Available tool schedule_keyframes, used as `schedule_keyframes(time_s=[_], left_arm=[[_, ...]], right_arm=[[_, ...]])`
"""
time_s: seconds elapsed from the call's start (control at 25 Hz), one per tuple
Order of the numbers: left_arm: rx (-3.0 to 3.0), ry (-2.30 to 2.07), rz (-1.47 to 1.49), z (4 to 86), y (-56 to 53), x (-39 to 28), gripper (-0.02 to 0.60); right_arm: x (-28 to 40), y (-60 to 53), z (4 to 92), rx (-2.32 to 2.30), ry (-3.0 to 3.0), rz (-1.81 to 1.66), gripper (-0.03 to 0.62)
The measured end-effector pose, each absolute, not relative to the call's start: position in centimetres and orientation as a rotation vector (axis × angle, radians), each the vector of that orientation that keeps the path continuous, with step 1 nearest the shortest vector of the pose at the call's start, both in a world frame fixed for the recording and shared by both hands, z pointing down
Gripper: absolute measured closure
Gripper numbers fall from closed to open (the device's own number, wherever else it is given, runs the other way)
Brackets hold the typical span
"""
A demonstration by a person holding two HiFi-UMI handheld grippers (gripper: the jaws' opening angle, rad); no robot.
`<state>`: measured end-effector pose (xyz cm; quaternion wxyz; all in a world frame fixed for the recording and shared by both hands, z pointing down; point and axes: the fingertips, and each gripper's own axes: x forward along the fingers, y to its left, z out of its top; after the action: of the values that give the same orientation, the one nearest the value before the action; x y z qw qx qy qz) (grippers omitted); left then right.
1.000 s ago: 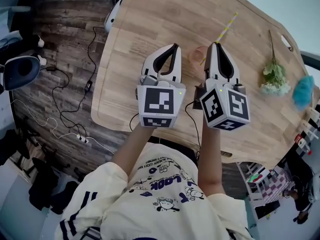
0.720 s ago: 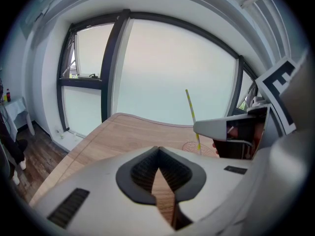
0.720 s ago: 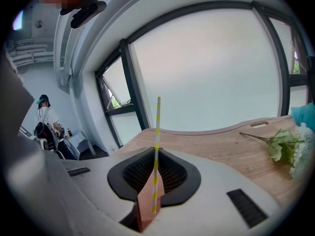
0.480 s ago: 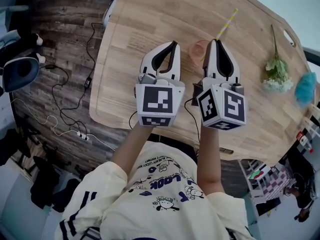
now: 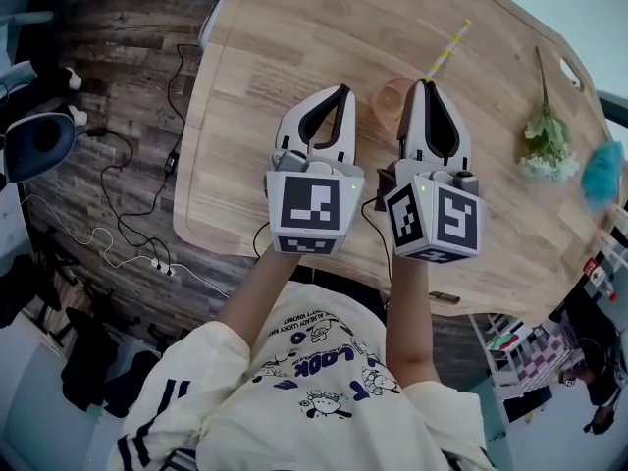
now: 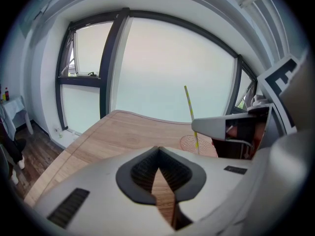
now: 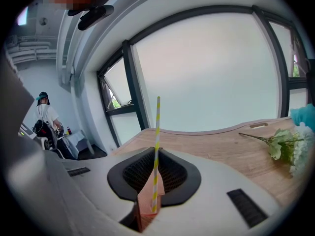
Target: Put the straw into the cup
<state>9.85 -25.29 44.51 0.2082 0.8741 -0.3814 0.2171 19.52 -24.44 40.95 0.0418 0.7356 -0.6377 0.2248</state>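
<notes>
A clear pink cup [image 5: 389, 99] stands on the wooden table [image 5: 294, 37], just beyond the tips of both grippers. A yellow-and-white striped straw [image 5: 447, 46] slants up and away from it. In the left gripper view the straw [image 6: 189, 107] rises out of the cup [image 6: 189, 142]. My right gripper [image 5: 420, 86] is shut on the straw low down; in its own view the straw [image 7: 157, 141] stands between the jaws with the cup [image 7: 144, 203] behind. My left gripper [image 5: 339, 91] hovers shut and empty to the left of the cup.
A sprig of white flowers [image 5: 543, 145] and a blue fluffy thing [image 5: 599, 173] lie at the table's right end. A white object [image 5: 218, 8] sits at the far left corner. Cables [image 5: 147, 194] trail over the dark floor to the left.
The straw's lower end, seen beside the cup a second ago, is now hidden at the cup. Both grippers have shifted only slightly.
</notes>
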Motion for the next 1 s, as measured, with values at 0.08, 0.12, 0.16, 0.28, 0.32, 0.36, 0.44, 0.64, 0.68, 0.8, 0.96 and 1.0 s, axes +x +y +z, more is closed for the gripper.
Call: schedule_keyframes(time_s=[0.08,0.12,0.16,0.28,0.32,0.36,0.44,0.64,0.68,0.8,0.96,1.0], left_arm=[[2.435,-1.057,0.605,44.5,-25.3,9.8,0.551],[2.437,-1.056,0.606,44.5,-25.3,9.8,0.551],[2.438,-1.056,0.607,44.5,-25.3,9.8,0.551],[2.446,-1.053,0.608,44.5,-25.4,9.7,0.551],[2.449,-1.052,0.608,44.5,-25.4,9.7,0.551],[2.451,-1.051,0.608,44.5,-25.4,9.7,0.551],[2.45,-1.051,0.607,44.5,-25.4,9.8,0.551],[2.445,-1.045,0.603,44.7,-25.1,9.9,0.551],[2.445,-1.042,0.604,44.7,-25.1,10.0,0.551],[2.444,-1.043,0.607,44.8,-25.0,9.9,0.551],[2.446,-1.054,0.602,44.5,-25.1,9.8,0.551],[2.449,-1.057,0.601,44.4,-25.2,9.7,0.551]], right_arm=[[19.4,-24.3,41.1,2.25,-1.947,0.69,0.576],[19.4,-24.3,41.1,2.249,-1.945,0.689,0.576],[19.3,-24.3,41.1,2.248,-1.944,0.688,0.576],[19.1,-24.3,41.1,2.239,-1.946,0.681,0.575],[19.1,-24.2,41.1,2.237,-1.945,0.677,0.574],[19.1,-24.2,41.1,2.236,-1.944,0.674,0.574],[19.1,-24.2,41.2,2.238,-1.941,0.675,0.574],[19.1,-24.3,41.3,2.239,-1.949,0.675,0.556],[19.1,-24.3,41.3,2.239,-1.951,0.675,0.556],[19.2,-24.2,41.1,2.244,-1.949,0.676,0.554],[19.5,-24.1,40.4,2.257,-1.942,0.658,0.554],[19.6,-24.1,40.2,2.259,-1.942,0.651,0.554]])
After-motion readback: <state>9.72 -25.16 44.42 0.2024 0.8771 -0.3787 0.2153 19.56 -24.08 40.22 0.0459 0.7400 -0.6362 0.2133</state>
